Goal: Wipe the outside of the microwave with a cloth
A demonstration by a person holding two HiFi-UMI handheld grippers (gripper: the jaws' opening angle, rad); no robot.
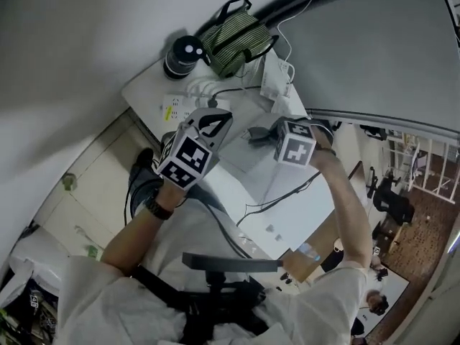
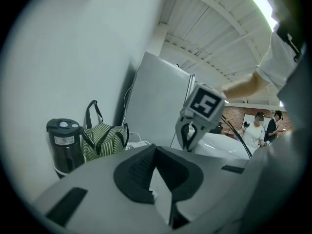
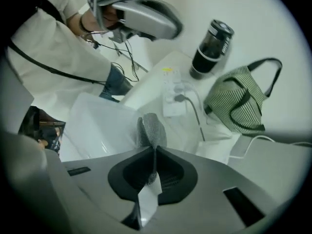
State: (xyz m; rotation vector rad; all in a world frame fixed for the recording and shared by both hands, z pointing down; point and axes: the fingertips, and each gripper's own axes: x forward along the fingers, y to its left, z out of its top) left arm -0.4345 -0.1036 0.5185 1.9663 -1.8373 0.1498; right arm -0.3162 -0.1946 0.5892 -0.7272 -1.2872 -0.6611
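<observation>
The white microwave lies below both grippers; its pale top fills the lower left of the right gripper view. My right gripper is shut on a grey mesh cloth, which sticks out past the jaw tips just above the microwave top. That cloth shows as a small grey wad in the head view. My left gripper hovers to the left of it, shut, with nothing between its jaws. The left gripper view looks across at the right gripper.
A black flask, a green striped bag and a white power strip with cables sit on the white table behind the microwave. A tall pale panel stands at the back. People stand far right.
</observation>
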